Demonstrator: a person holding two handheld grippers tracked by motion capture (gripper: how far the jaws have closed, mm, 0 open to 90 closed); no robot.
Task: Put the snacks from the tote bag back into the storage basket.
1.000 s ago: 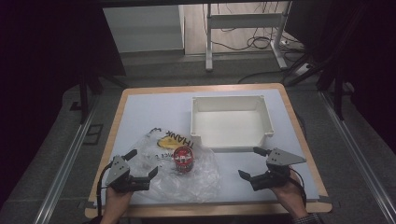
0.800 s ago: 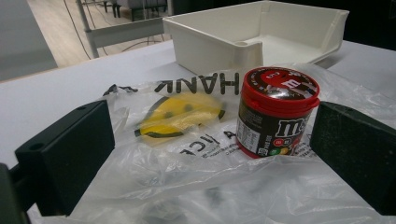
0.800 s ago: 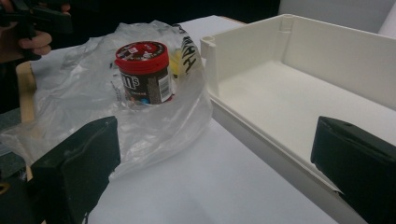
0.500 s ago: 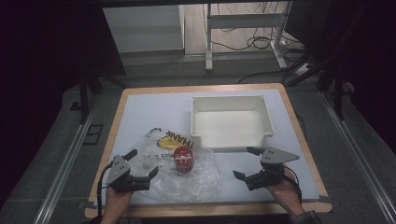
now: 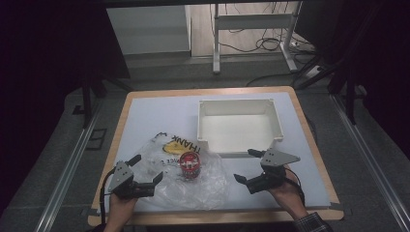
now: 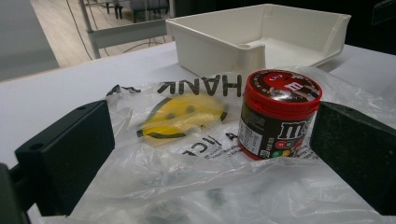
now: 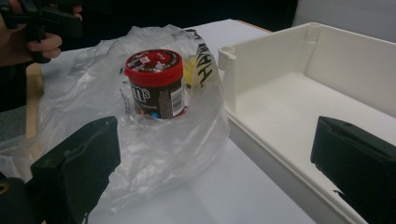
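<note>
A red-lidded candy jar (image 5: 190,165) stands upright on a flattened clear plastic bag (image 5: 193,181) just in front of the near-left corner of the white bin (image 5: 238,124), apart from its wall, as two hand-held grippers close in from either side. The right gripper (image 5: 245,166), which a second ago waited farther right of the jar near the table's front edge, has swung toward it and now sits between the jar and the bin's near-right corner, jaws spread wide and holding nothing. In the right gripper view the jar (image 7: 156,84) lies ahead of those parted jaws, well short of contact. The left gripper (image 5: 147,170) has not shifted: it rests at the bag's left edge, left of the jar, jaws also apart, and in the left gripper view the jar (image 6: 279,114) stands just inside the right-hand jaw with the crinkled bag (image 6: 187,154) spread between. The bin (image 6: 261,37) is empty. The right hand's approach suggests the jar is about to be picked up, likely bound for the bin; no grasp has been made.
</note>
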